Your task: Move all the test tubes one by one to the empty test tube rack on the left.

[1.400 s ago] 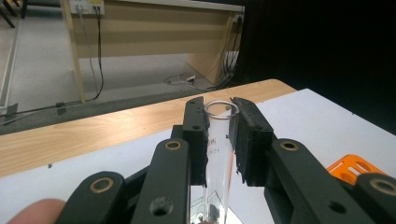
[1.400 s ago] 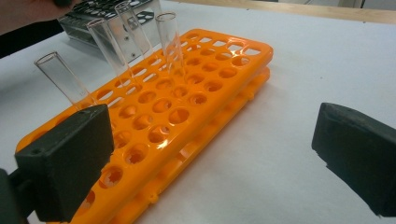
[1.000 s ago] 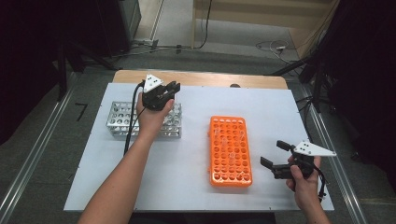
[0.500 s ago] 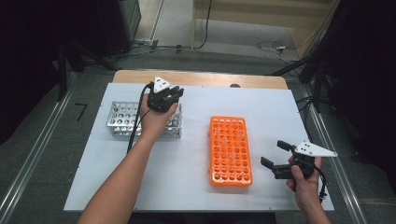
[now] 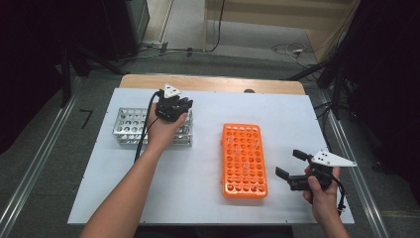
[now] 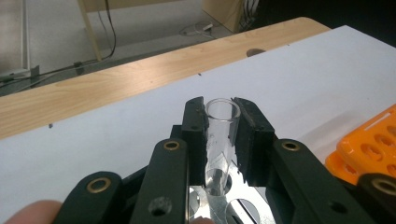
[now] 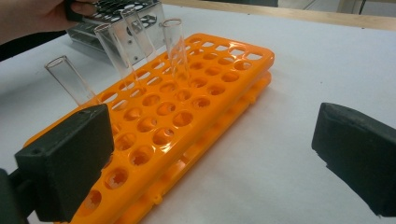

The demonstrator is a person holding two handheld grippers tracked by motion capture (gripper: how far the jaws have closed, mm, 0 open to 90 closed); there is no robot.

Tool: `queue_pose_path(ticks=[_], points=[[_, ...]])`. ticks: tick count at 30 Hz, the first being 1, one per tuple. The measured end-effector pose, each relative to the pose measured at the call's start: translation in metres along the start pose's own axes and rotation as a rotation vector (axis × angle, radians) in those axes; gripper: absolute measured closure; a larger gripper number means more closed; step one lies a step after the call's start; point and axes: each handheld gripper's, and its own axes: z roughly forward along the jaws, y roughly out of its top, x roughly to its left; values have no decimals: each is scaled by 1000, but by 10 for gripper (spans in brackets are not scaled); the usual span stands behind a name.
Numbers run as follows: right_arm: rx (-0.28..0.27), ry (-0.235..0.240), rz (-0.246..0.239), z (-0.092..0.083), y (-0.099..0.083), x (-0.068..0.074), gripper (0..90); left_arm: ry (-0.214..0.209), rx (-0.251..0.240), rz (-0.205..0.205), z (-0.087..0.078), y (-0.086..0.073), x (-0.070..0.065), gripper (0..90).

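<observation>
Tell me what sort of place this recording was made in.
Probably a lab or test workspace set up for bench work. A white-topped table carries a metal test tube rack and an orange test tube rack with clear glass test tubes. Aluminium rails and loose cables surround it.

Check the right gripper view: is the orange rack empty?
No. Several clear glass tubes stand tilted in holes of the orange rack, beyond the open right tool.
</observation>
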Motion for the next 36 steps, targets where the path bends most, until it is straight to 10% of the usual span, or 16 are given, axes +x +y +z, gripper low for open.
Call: queue_pose_path(ticks=[11, 20, 36], points=[[-6, 39, 0, 4, 2, 6, 0, 3, 80, -39, 0, 0, -1, 683], [-7, 80, -16, 7, 6, 14, 0, -31, 17, -82, -14, -5, -4, 239], [2, 120, -40, 14, 14, 28, 0, -161, -54, -51, -63, -19, -25, 0]])
